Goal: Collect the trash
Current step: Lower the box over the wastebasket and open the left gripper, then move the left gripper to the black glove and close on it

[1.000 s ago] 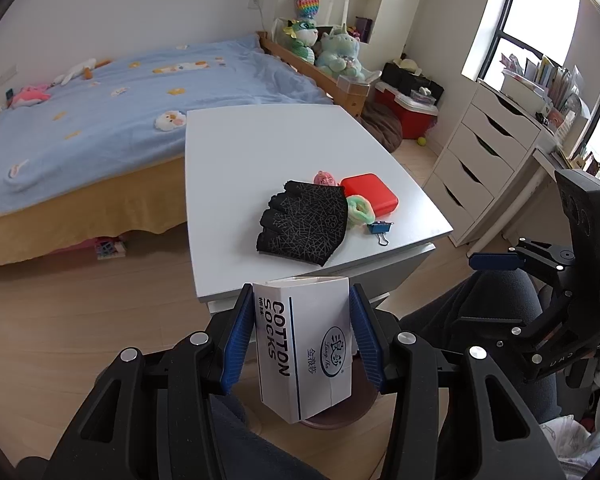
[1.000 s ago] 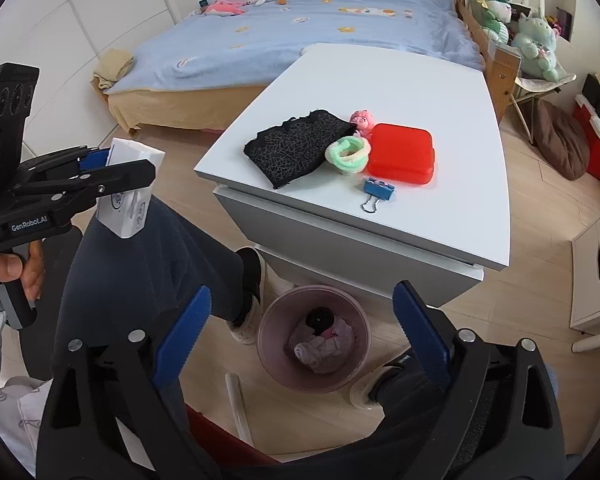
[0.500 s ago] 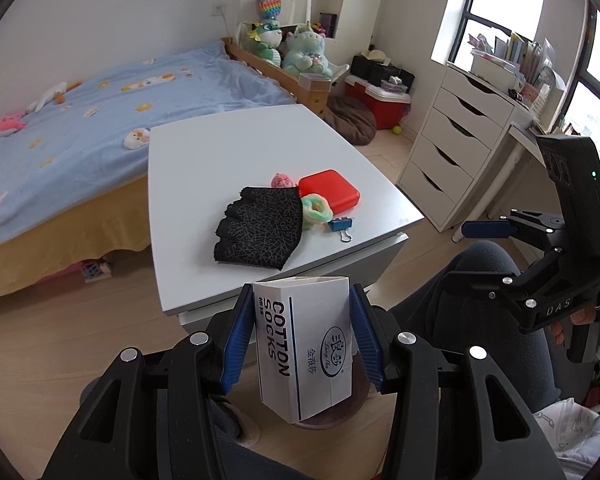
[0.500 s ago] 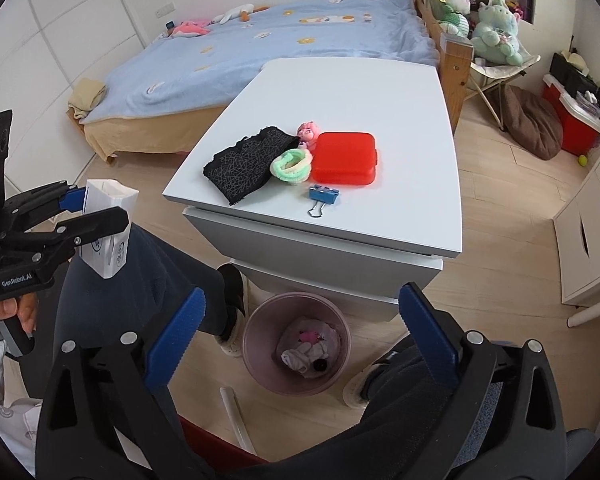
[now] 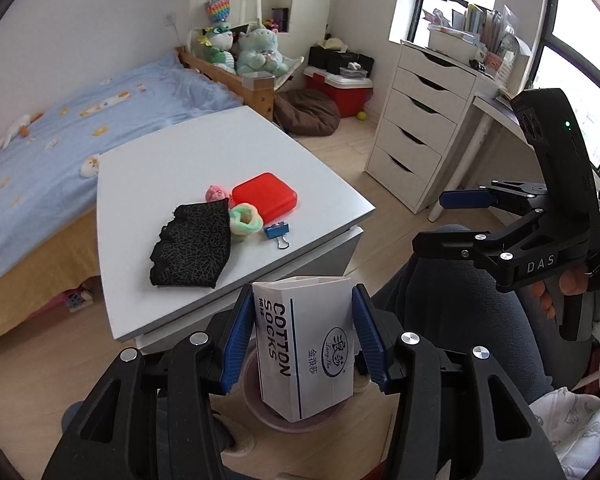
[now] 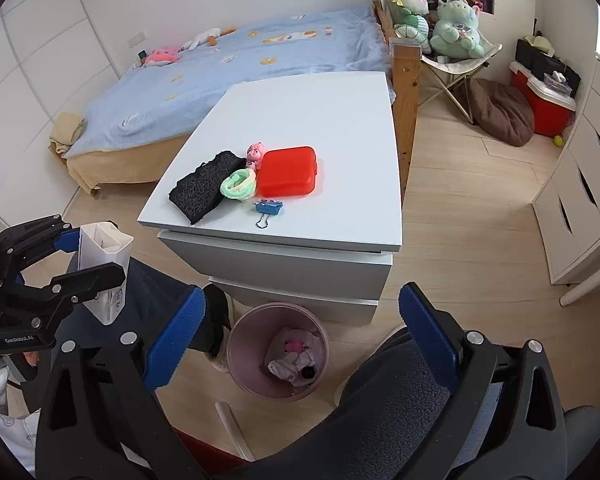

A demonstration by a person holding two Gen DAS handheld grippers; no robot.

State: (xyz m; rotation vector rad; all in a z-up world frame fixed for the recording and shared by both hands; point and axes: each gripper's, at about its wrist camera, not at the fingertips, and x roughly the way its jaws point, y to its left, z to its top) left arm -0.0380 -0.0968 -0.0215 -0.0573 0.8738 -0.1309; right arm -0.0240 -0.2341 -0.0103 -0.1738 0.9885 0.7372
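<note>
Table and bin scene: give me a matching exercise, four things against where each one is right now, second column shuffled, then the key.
Things:
1. sock box
2. binder clip
3. pink bin
4. right gripper

Places or states:
A. on the floor by the white table, trash inside
B. open, holding nothing
C. clamped in the left gripper
D. on the tabletop near the front edge, beside the red case

Pairs: 1-C, 2-D, 3-A, 4-B

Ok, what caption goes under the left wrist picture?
Left gripper clamps a white cardboard "COTTON SOCKS" box above the round pink trash bin, beside the white table.
</note>
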